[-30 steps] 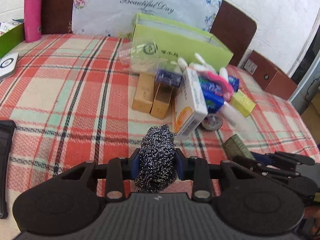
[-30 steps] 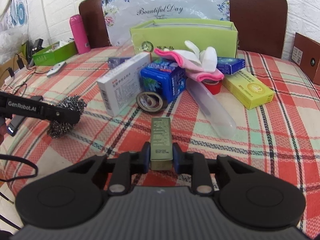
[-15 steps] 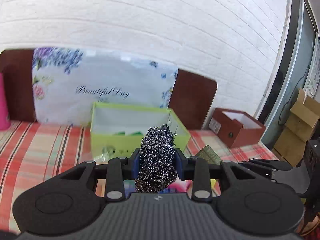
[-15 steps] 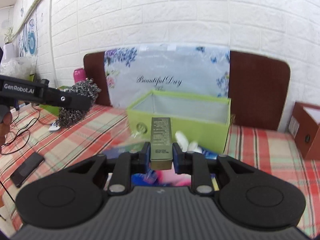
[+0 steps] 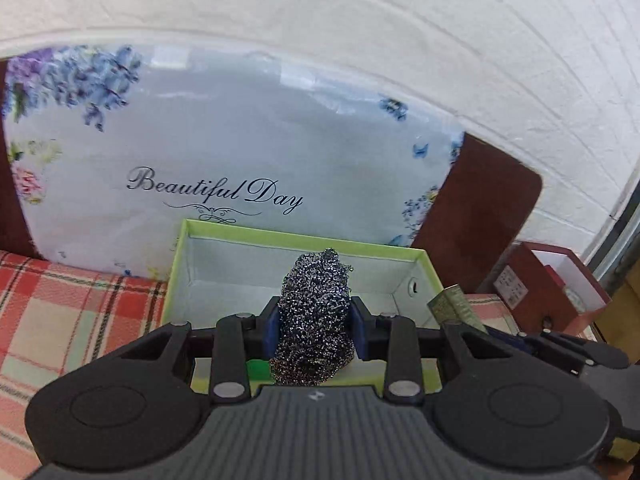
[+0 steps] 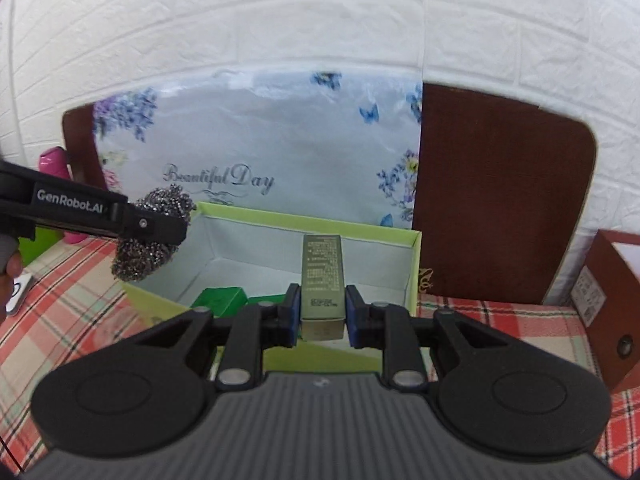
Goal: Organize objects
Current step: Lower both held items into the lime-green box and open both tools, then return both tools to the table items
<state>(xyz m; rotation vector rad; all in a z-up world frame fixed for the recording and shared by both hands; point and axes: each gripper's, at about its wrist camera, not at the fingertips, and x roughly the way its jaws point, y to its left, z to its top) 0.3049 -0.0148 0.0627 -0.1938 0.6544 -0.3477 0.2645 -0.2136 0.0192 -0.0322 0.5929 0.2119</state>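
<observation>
Grippers now raised from cluttered tabletop to green storage box [image 6: 414, 252]: left gripper [image 5: 313, 330] clamps steel wool scourer [image 5: 314, 320], right gripper [image 6: 322, 312] clamps olive carton [image 6: 322, 280]; drop-off looks imminent.

A steel wool scourer [image 5: 314, 320], a tangled wad of dark silvery wire, sits just below centre of the left wrist view, pinched from both sides between blue pads and standing taller than wide. In the right wrist view the same scourer [image 6: 150, 236] appears at mid left, above the near left corner of the box.

An olive-green carton [image 6: 323, 284], narrow and printed with small pale text on its top face, lies lengthwise at the centre of the right wrist view, gripped at its near end.

The lime-green box [image 6: 416, 264] is open-topped with a pale lining. Inside, at lower centre, lies a bright green packet [image 6: 218, 300].
</observation>
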